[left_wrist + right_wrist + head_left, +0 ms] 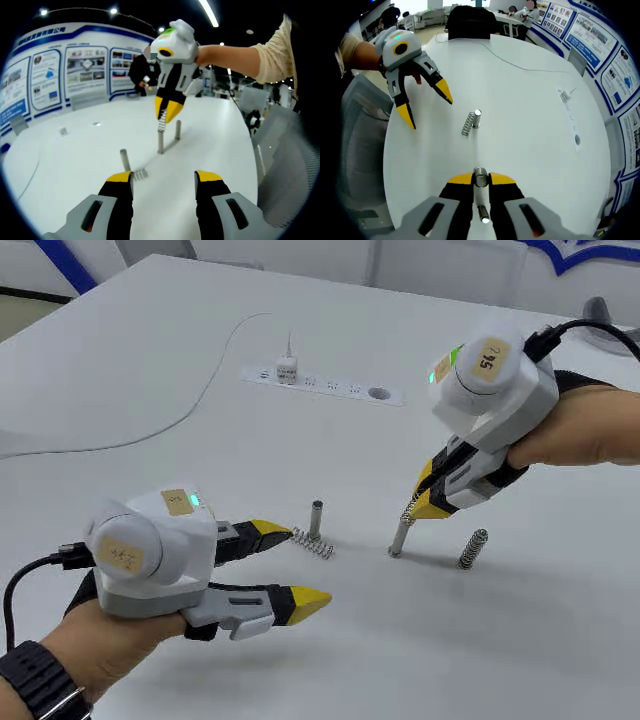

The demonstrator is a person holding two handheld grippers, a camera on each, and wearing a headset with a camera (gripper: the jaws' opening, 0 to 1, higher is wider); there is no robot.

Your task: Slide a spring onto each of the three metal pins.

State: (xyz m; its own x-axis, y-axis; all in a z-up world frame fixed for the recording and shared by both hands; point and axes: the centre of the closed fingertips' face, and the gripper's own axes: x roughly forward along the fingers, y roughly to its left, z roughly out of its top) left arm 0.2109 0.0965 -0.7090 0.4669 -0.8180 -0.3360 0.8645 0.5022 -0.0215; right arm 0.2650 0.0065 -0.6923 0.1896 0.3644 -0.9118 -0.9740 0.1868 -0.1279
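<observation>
Three metal pins stand on the white table [150, 370]. The left pin [316, 519] is bare, and a loose spring [312, 543] lies at its foot. My right gripper [421, 502] is shut on a spring [410, 506] at the top of the middle pin [399, 539]. That spring [480, 176] sits between the yellow tips of the right gripper [481, 179]. The right pin [473, 548] wears a spring. My left gripper [292, 565] hovers open and empty just short of the bare pin [124, 160] and the loose spring [140, 173].
A white power strip [320, 383] with a plug and a thin cable [200, 400] lies farther back on the table. A person's hand [590, 430] holds the right gripper. Display boards [75, 70] line the room's wall.
</observation>
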